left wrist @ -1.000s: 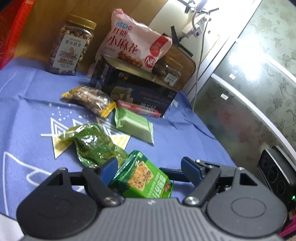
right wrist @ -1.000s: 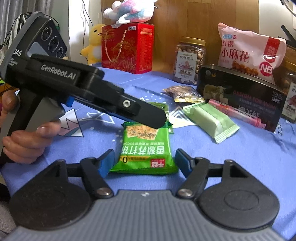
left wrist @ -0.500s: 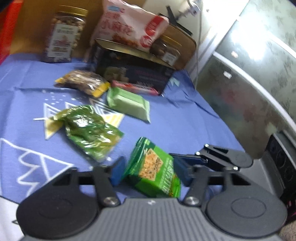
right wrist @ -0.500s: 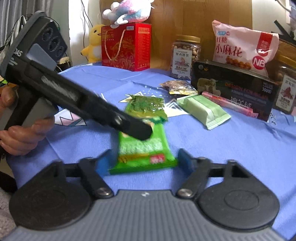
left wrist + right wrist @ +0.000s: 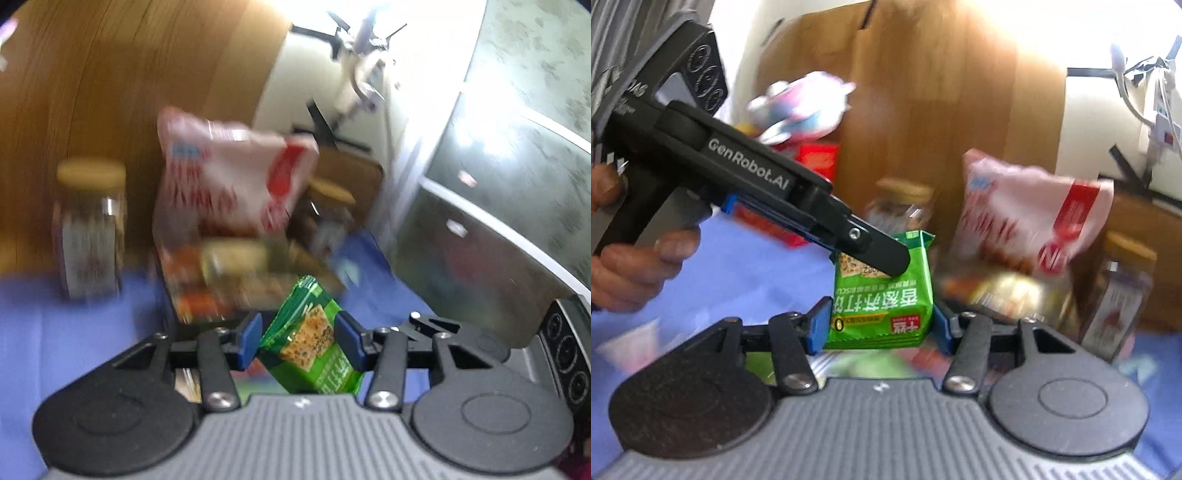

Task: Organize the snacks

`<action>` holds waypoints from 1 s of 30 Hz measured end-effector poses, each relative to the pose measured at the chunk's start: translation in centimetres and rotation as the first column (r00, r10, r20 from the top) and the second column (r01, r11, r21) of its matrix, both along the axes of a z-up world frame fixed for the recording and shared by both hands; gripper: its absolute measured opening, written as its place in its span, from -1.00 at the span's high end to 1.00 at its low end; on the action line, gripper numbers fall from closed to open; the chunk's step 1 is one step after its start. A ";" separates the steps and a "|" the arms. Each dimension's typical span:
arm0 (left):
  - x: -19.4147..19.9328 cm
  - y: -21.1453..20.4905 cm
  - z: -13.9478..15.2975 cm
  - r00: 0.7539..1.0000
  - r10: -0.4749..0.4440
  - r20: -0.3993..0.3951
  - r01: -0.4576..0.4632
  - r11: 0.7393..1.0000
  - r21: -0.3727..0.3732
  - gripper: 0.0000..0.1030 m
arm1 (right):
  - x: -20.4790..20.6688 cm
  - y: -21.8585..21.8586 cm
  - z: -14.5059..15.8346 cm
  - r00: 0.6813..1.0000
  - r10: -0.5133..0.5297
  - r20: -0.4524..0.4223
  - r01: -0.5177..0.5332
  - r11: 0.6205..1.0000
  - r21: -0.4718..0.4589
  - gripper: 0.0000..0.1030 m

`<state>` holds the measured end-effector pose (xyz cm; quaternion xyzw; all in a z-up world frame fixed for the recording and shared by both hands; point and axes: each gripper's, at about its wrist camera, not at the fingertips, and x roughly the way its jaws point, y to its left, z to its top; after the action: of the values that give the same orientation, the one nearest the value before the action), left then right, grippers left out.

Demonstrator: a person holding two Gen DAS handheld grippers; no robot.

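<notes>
— Where do my left tongs [image 5: 299, 341] stand?

— They have just been closing, and now they are clenched on the green cracker packet [image 5: 882, 295]. The pads press its two faces near the top end. In the right wrist view you can see your left hand [image 5: 631, 266] around the handle, and the black finger lies across the packet's upper part.

— And the packet itself?

— It is off the table [image 5: 74, 314], held in the air over the blue cloth, caught between both tools. Its printed face is turned towards your right camera.

— What lies behind it?

— From left to right along the table's far edge: a plush toy [image 5: 801, 107] sits on a red box [image 5: 816, 158], then comes a jar with a tan lid [image 5: 88, 229], then a pink snack bag [image 5: 229, 181] leaning above a low box, then a second jar [image 5: 1119, 291] near the far right corner. All of it is blurred, so I cannot read any labels.

— My right tongs [image 5: 879, 325]?

— They have just been closing too. Their blue pads grasp the packet's lower end, one on each side edge, and the packet fills the gap between them.
</notes>
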<state>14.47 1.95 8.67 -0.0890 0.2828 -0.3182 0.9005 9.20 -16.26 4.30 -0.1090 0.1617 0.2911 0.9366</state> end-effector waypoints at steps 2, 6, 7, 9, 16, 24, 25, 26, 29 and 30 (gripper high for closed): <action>3.2 -0.5 0.3 0.999 0.038 0.005 -0.038 0.999 0.004 0.09 | 3.3 0.2 0.3 1.000 -0.019 -0.001 0.019 1.000 0.008 -0.12; 8.5 -1.3 -1.1 0.994 0.099 -0.037 -0.098 0.995 0.028 0.02 | 8.5 0.8 -1.0 0.997 -0.063 -0.038 0.063 0.998 -0.003 -0.16; 9.5 -1.5 -1.8 0.992 0.114 -0.050 -0.112 0.993 0.042 0.02 | 9.4 1.0 -1.5 0.996 -0.075 -0.048 0.074 0.997 -0.012 -0.23; 10.8 -1.8 -3.1 0.987 0.142 -0.076 -0.135 0.987 0.089 0.02 | 10.3 1.3 -2.4 0.994 -0.095 -0.049 0.094 0.995 -0.023 -0.41; 7.8 2.3 -2.3 0.984 0.175 -0.043 -0.176 0.984 -0.011 0.00 | 5.8 0.3 -1.5 0.995 -0.097 0.019 0.096 0.994 0.053 -0.43; 0.0 9.6 -5.1 0.931 0.344 -0.121 -0.356 0.929 -0.101 -0.09 | 4.1 3.9 -4.6 0.986 0.049 -0.157 -0.051 0.999 -0.008 -0.40; -0.4 10.0 -5.9 0.924 0.353 -0.145 -0.370 0.923 -0.108 -0.09 | 4.6 4.4 -5.0 0.983 0.047 -0.175 -0.051 0.999 -0.019 -0.41; -0.9 10.5 -6.7 0.917 0.362 -0.167 -0.382 0.917 -0.116 -0.09 | 5.2 4.7 -5.2 0.981 0.041 -0.190 -0.047 0.999 -0.025 -0.43; -1.2 11.2 -8.5 0.904 0.372 -0.210 -0.401 0.909 -0.118 -0.09 | 7.0 5.5 -6.0 0.967 0.026 -0.252 -0.036 0.999 -0.035 -0.43; -1.1 11.2 -9.0 0.903 0.372 -0.216 -0.402 0.909 -0.115 -0.09 | 6.9 5.7 -6.3 0.964 0.021 -0.265 -0.032 0.999 -0.037 -0.43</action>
<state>13.42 13.18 -0.35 -0.2438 0.3177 -0.1441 0.9049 16.12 -10.59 -2.05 -0.0905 0.2896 0.3123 0.9002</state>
